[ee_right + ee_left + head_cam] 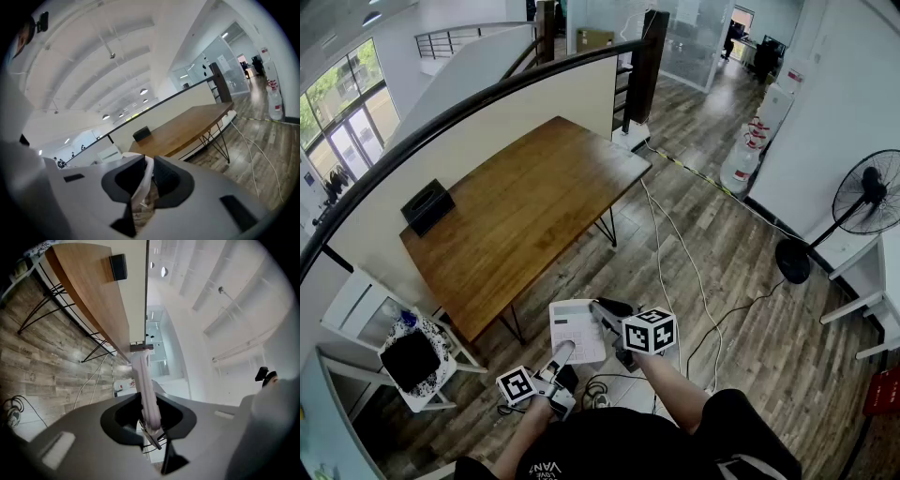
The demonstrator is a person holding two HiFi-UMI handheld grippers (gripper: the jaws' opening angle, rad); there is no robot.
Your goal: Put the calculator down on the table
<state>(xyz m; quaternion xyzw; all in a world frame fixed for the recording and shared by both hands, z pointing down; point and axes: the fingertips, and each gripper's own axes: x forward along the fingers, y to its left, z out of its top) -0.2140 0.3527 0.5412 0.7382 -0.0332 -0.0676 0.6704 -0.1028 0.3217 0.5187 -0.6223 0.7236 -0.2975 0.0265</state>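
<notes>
Both left gripper [565, 352] and right gripper [602, 311] jaws clamp calculator [573, 324]; table [525, 208] well apart.

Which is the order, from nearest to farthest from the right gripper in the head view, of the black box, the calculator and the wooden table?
1. calculator: clamped in the right gripper, at its left.
2. wooden table: ahead of it, standing apart.
3. black box: on the table's left end.

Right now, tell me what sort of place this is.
Probably an open-plan office: a long wooden table beside a railed half-wall, glass-walled rooms beyond, and water-cooler bottles.
</notes>
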